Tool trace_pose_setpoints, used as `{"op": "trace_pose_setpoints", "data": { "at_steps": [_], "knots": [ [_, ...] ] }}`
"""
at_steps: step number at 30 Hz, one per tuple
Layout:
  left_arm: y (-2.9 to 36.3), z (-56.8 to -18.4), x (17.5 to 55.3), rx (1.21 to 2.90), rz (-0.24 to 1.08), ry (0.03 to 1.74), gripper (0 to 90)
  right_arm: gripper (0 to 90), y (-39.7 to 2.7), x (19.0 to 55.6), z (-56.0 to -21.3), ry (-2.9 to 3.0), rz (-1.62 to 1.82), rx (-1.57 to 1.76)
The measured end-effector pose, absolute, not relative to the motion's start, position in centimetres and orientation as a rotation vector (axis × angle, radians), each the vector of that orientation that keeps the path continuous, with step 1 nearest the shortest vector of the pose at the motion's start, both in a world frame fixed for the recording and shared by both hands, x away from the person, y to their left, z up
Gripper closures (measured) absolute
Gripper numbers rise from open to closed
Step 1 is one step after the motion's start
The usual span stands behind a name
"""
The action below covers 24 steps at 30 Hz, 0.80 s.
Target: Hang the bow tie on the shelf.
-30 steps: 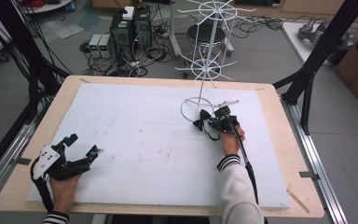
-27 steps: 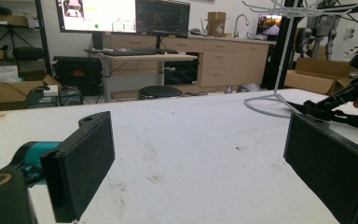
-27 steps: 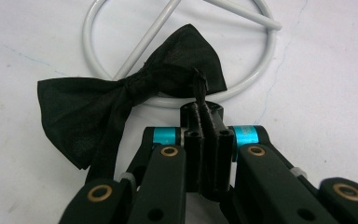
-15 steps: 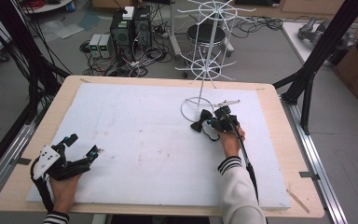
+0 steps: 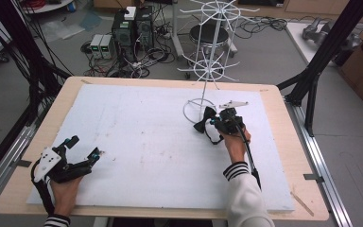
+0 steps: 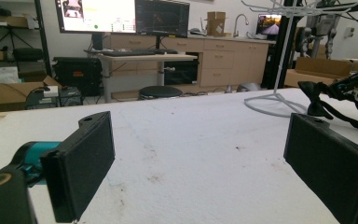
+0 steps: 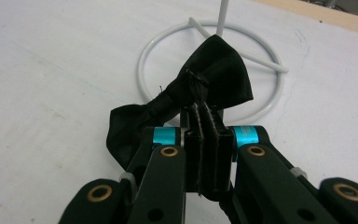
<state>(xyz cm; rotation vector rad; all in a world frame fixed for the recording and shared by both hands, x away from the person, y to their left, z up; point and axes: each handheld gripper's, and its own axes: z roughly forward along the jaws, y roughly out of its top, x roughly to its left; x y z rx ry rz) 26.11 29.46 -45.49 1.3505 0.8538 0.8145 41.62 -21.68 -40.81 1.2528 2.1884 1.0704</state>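
On the white board (image 5: 137,142): one bow tie (image 7: 205,88) — one rack (image 5: 203,71); two grippers.

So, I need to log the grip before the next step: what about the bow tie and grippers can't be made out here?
- Bow tie strap: right gripper view, hidden behind the shut jaws.
- Bow tie clasp: high view, too small.
- Left gripper jaw tips: left gripper view, cut off by the bottom edge.

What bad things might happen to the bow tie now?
The right gripper pinches the black bow tie only at its middle knot, so it might slip out. Its loose strap hangs down and could snag on the white wire rack standing right beside it, maybe tipping the rack.
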Motion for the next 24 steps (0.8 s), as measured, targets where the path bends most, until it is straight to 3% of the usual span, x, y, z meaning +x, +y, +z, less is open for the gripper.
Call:
{"op": "trace_pose_setpoints", "data": {
  "at_steps": [24],
  "knots": [
    [29.4,-45.5,26.1,1.358,0.822,0.849,8.9,86.6,-22.0,36.3,-36.7,2.092,1.24,1.062]
  ]
}}
